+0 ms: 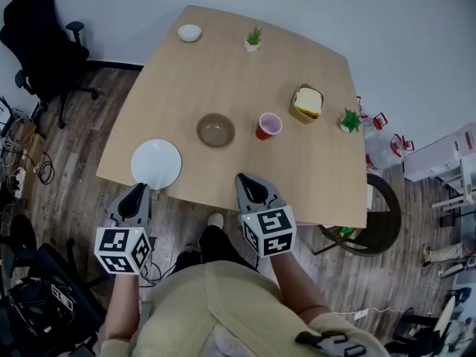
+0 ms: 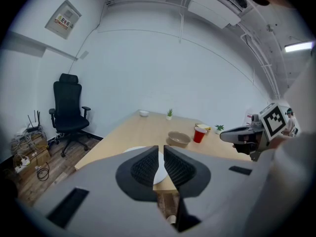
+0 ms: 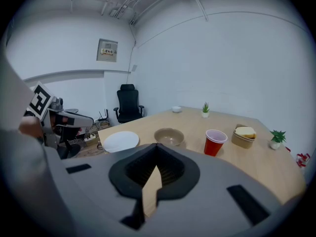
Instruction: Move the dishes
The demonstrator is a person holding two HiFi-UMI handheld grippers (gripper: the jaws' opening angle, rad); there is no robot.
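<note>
A white plate (image 1: 156, 163) lies at the near left corner of the wooden table (image 1: 223, 73). A brown bowl (image 1: 216, 130) and a red cup (image 1: 268, 126) stand mid-table, and a small white bowl (image 1: 190, 33) sits at the far corner. My left gripper (image 1: 138, 192) hovers just off the table edge in front of the plate (image 2: 136, 150); its jaws are all but shut, with only a thin slit and nothing in it (image 2: 161, 159). My right gripper (image 1: 249, 181) is over the near edge, shut and empty (image 3: 157, 152), facing the bowl (image 3: 169, 136) and cup (image 3: 215, 142).
A tan container with a sandwich (image 1: 307, 103) and two small potted plants (image 1: 253, 39) (image 1: 349, 120) stand toward the table's far and right sides. A black office chair (image 1: 37, 43) is on the floor at the left, and a round stool (image 1: 379, 214) is by the right corner.
</note>
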